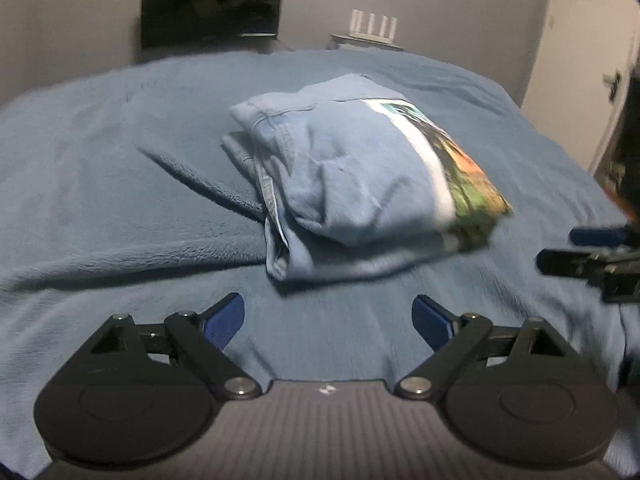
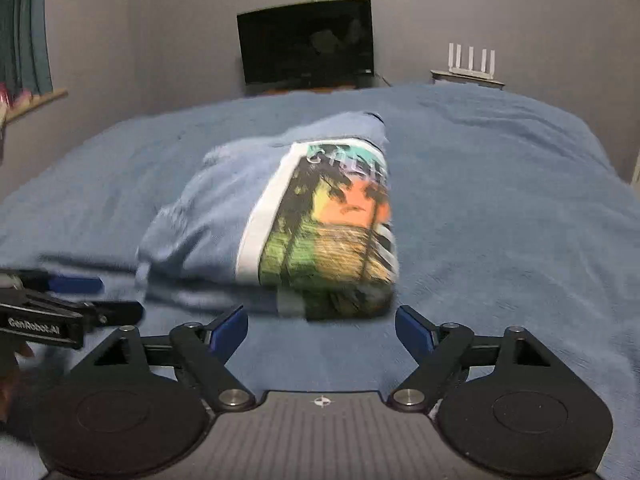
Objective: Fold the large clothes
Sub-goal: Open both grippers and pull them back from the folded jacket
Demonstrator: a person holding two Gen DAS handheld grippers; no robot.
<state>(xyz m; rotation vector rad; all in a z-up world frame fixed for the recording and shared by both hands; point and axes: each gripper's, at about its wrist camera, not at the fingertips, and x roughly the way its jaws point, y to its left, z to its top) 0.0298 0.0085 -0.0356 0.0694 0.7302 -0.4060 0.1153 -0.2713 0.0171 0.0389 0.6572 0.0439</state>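
Lying folded into a thick, compact bundle, the light blue T-shirt [image 1: 352,184] sits near the middle of the bed [image 1: 120,200], on a blue fleece blanket [image 2: 500,220] that covers the whole mattress. A colourful print [image 2: 332,232] of dark palm trees against an orange and green sky, edged in white, faces up on the bundle; in the left wrist view it runs along the shirt's 3 o'clock side, and in the right wrist view it fills the half toward 4 o'clock. Seamed edges of the fabric show at the bundle's 9 o'clock side in the left wrist view, where the layers stack unevenly. A long crease in the blanket runs away from the shirt toward 9 o'clock.

Neither pair of tongs touches the shirt. The left tongs [image 1: 328,318] stand wide apart at 6 o'clock of the bundle, just short of its near edge, with only blanket between the blue pads [image 1: 224,320]. The right tongs [image 2: 320,326] are likewise spread wide, close to the near edge of the printed half, nothing between them. Each pair also shows from the side in the other's view: the right tongs at 3 o'clock in the left wrist view, the left tongs at 9 o'clock in the right wrist view, both blurred.

Beyond the bed, at 12 o'clock, a dark television screen [image 2: 306,42] stands against the grey wall, with a white router [image 2: 472,60] with upright antennas beside it toward 2 o'clock.
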